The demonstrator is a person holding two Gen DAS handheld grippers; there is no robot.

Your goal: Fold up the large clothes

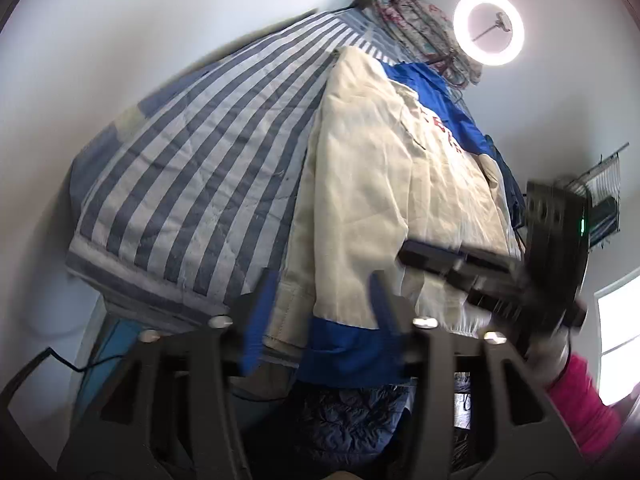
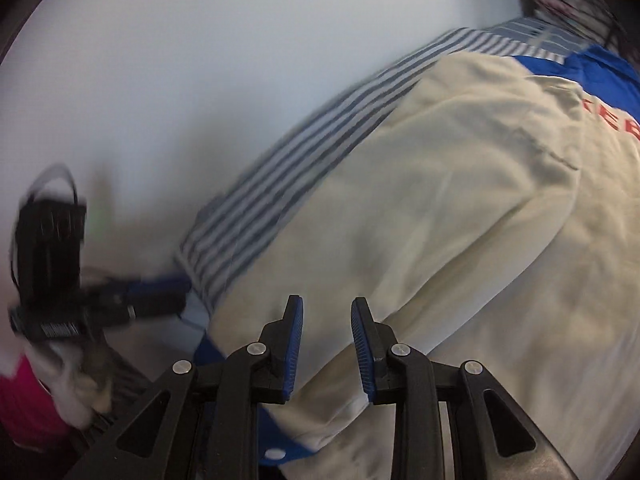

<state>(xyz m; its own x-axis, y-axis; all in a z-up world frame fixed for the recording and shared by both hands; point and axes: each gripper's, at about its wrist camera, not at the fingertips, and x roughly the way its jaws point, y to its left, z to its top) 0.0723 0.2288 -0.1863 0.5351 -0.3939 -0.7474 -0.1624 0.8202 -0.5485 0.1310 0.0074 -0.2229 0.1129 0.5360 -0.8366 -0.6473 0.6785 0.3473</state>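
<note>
A large cream jacket [image 1: 380,184] with blue trim and red lettering lies spread on a blue-and-white striped bed cover [image 1: 192,168]. My left gripper [image 1: 320,320] is open over the jacket's near blue hem, with nothing between its blurred blue pads. The right gripper [image 1: 452,264] reaches in from the right above the cream cloth. In the right wrist view my right gripper [image 2: 326,344] is open and empty just above the cream jacket [image 2: 440,208], near its blue hem [image 2: 288,448]. The left gripper [image 2: 132,300] shows at the left by the bed's corner.
A ring light [image 1: 489,28] glows at the far end beside a patterned bundle [image 1: 420,28]. A dark quilted garment [image 1: 348,420] lies below the bed edge. A wire rack [image 1: 600,200] and a window [image 1: 618,340] are at the right. White wall [image 2: 200,80] runs along the bed.
</note>
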